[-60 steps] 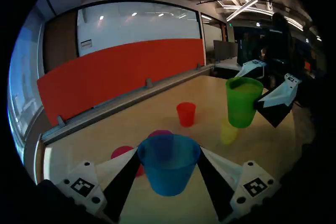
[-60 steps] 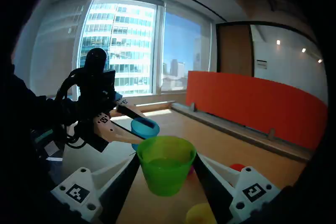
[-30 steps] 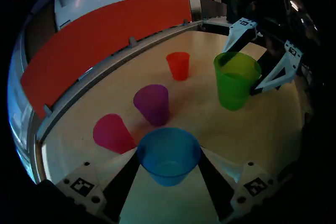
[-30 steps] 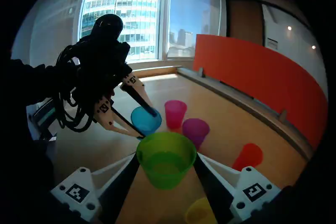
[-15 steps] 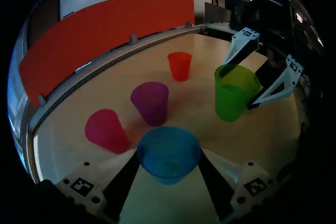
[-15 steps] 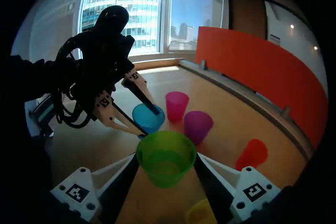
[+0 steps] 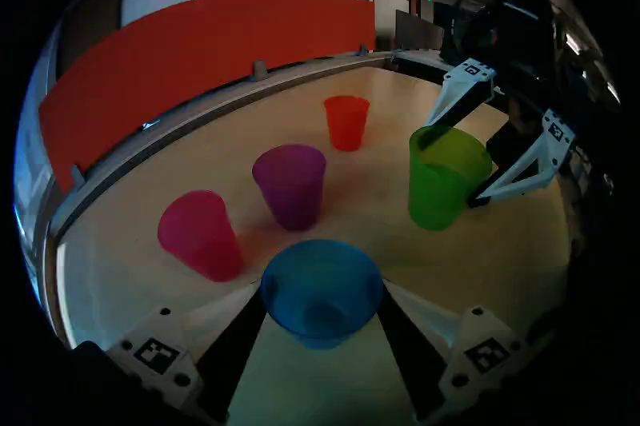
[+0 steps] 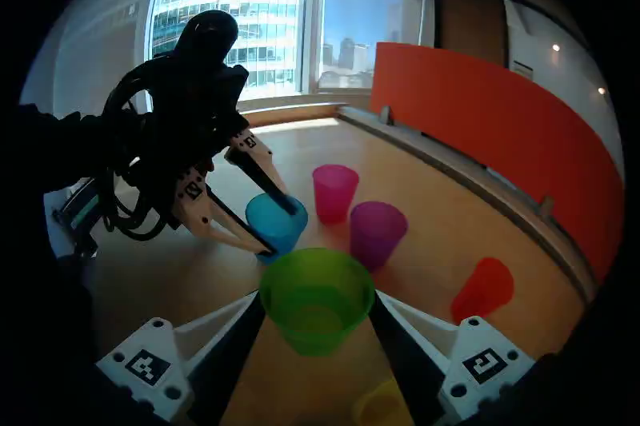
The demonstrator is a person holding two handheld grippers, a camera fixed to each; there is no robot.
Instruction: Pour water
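Note:
My left gripper point(image 7: 322, 306) is shut on a blue cup point(image 7: 322, 290), held upright low over the wooden table point(image 7: 480, 258). My right gripper point(image 8: 317, 318) is shut on a green cup point(image 8: 317, 298) with a little water in it, also upright. In the left gripper view the green cup point(image 7: 444, 177) and the right gripper point(image 7: 480, 162) stand to the right, near the tabletop. In the right gripper view the blue cup point(image 8: 276, 224) sits between the left gripper's fingers point(image 8: 256, 162) just beyond the green cup.
A pink cup point(image 7: 198, 234), a purple cup point(image 7: 290, 186) and an orange cup point(image 7: 346, 122) stand on the table beyond the blue cup. A yellow cup point(image 8: 388, 406) lies near my right gripper. An orange partition point(image 7: 200, 58) borders the far table edge.
Both cups have come down from a raised height to just above the table, staying upright. Over the last half second the motion has nearly stopped.

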